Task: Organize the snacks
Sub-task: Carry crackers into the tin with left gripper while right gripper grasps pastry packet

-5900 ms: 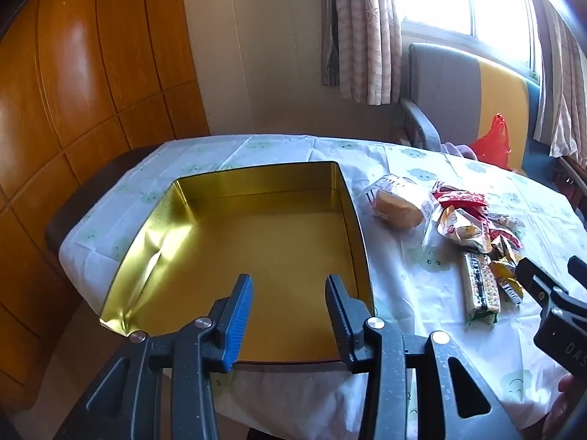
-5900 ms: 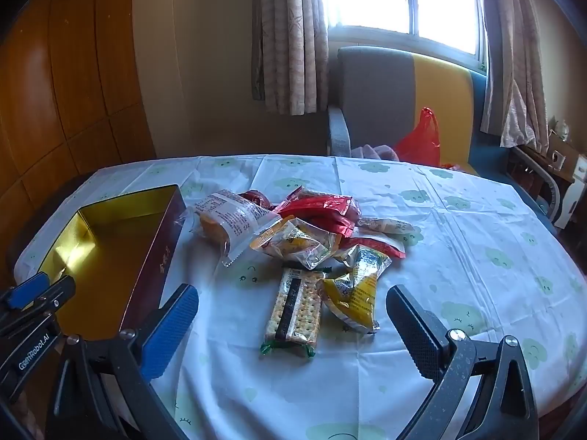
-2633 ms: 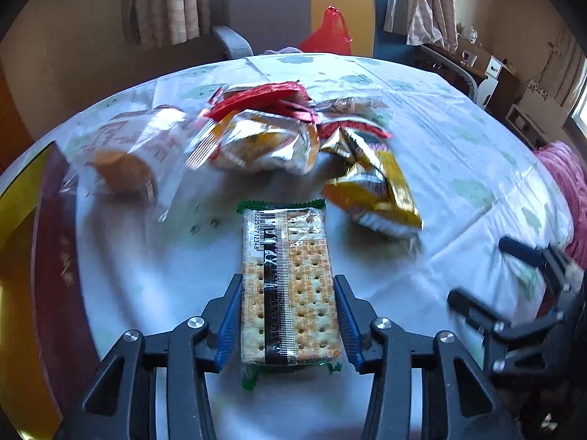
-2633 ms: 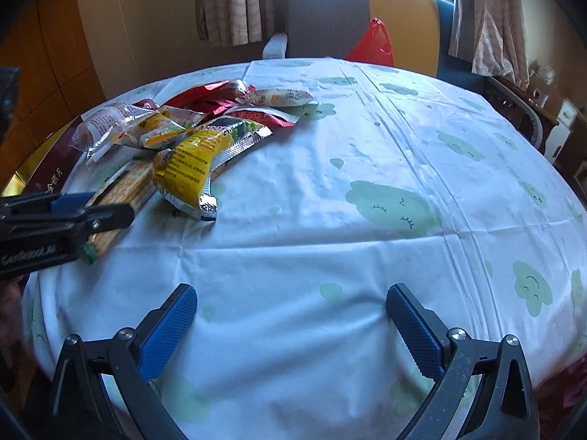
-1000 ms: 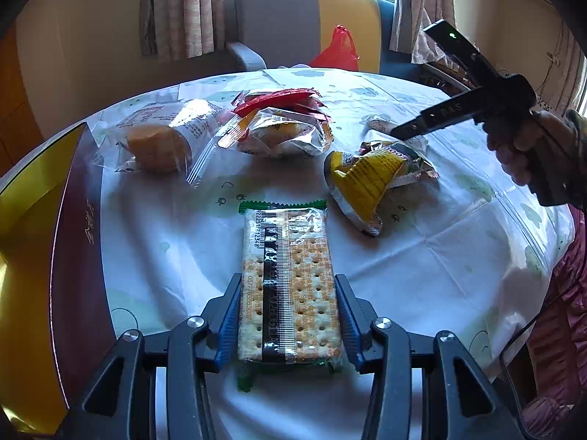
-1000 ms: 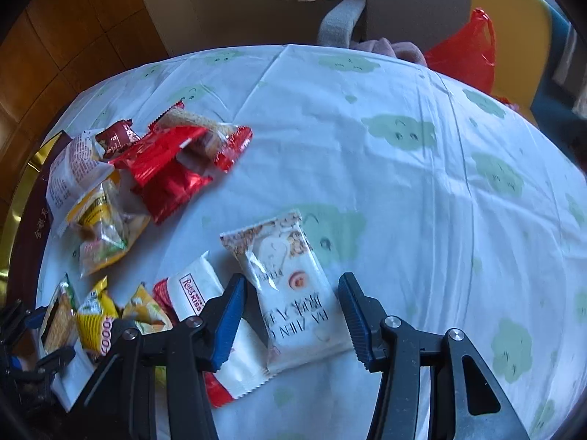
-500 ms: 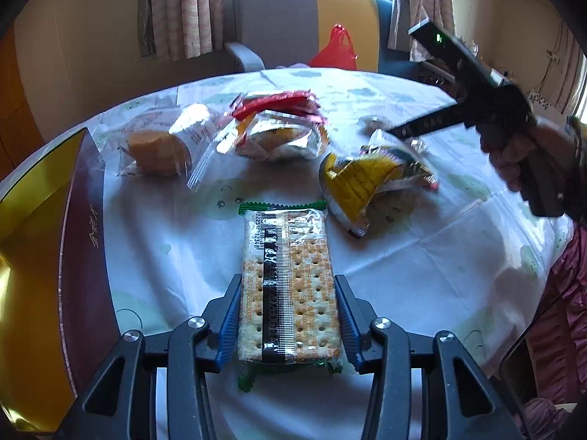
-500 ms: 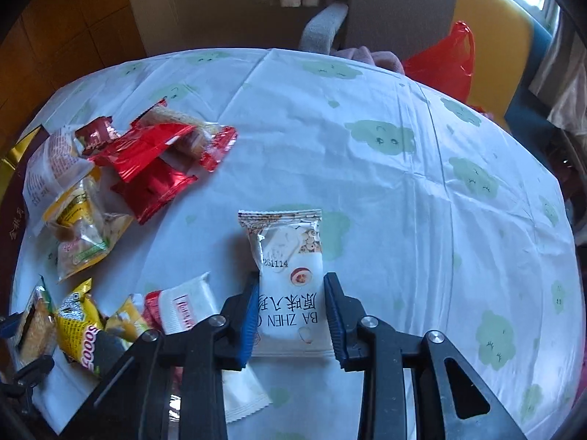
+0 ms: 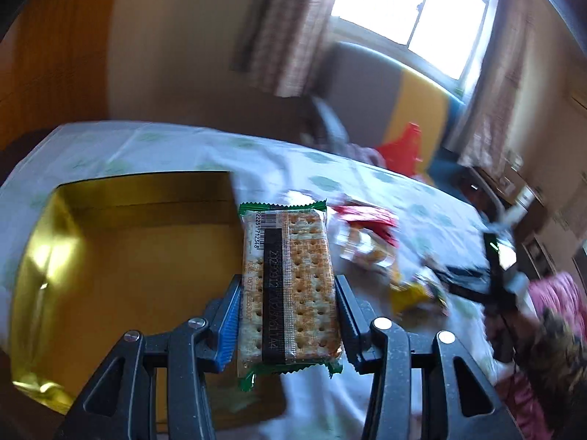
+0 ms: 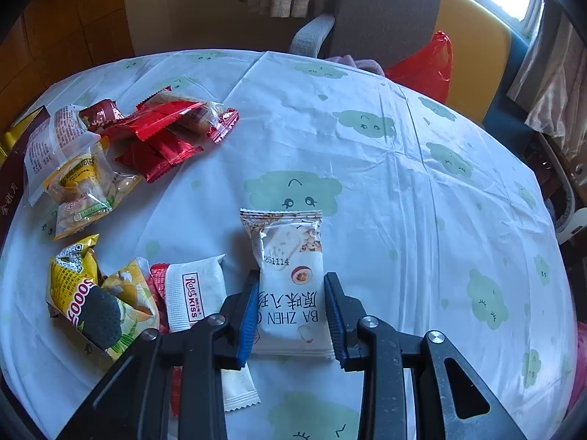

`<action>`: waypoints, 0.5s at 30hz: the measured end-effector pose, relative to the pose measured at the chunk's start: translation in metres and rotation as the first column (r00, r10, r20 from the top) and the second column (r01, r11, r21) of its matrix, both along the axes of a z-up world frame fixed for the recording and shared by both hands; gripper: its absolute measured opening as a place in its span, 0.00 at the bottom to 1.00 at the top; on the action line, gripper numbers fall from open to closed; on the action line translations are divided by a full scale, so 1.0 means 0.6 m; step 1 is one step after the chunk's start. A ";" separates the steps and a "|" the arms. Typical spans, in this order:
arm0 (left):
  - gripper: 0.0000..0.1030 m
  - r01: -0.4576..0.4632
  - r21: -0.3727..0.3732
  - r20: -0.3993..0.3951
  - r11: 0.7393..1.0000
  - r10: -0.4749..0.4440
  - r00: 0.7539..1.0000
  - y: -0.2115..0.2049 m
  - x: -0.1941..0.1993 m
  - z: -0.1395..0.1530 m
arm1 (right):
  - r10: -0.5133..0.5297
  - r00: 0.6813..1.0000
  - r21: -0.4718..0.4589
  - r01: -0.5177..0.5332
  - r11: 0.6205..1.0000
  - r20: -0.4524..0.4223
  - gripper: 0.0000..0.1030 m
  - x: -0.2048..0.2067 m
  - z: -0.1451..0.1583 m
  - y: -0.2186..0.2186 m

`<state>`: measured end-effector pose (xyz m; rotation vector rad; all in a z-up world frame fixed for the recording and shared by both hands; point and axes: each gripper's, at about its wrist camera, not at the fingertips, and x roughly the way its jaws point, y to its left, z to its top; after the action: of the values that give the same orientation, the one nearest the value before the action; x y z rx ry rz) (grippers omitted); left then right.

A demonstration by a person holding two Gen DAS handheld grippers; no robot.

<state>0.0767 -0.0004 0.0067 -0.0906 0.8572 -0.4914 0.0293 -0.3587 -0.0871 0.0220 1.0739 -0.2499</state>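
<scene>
My left gripper (image 9: 288,321) is shut on a clear cracker pack (image 9: 290,286) with green ends and holds it in the air at the right edge of the open gold tin (image 9: 121,267). My right gripper (image 10: 290,315) is shut on a white snack packet (image 10: 291,282) printed "BA ZHEN", raised a little above the tablecloth (image 10: 422,190). It also shows blurred at the right of the left wrist view (image 9: 491,278). Other snacks lie to the left: a yellow bag (image 10: 91,300), a white Ruier Kiss bar (image 10: 194,297), red wrappers (image 10: 165,128) and clear bread packs (image 10: 69,168).
A grey and yellow armchair (image 10: 403,11) with a red plastic bag (image 10: 425,66) stands behind the round table. Wood panelling (image 9: 51,55) and curtains (image 9: 290,25) line the back wall. The tin's dark red side (image 10: 11,172) shows at the far left of the right wrist view.
My left gripper lifted the cracker pack off the table and swung left to the tin. My right gripper closed on the white packet and raised it slightly.
</scene>
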 end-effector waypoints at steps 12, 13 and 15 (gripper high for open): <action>0.46 -0.196 0.096 -0.203 0.976 0.212 0.956 0.034 0.207 -0.101 | -0.008 1.000 -0.006 0.008 1.000 0.007 0.33 -0.003 0.000 0.003; 0.46 -0.198 0.096 -0.211 0.976 0.214 0.954 0.034 0.218 -0.104 | -0.009 1.000 -0.003 0.009 1.000 0.008 0.33 -0.003 0.000 0.002; 0.48 -0.184 0.082 -0.219 0.979 0.198 0.955 0.025 0.232 -0.112 | -0.013 1.000 0.001 0.013 1.000 0.010 0.33 -0.002 0.000 0.000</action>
<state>0.2160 0.0144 -0.0608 -0.1746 1.0747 -0.2752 0.0279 -0.3584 -0.0870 0.0307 1.0639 -0.2612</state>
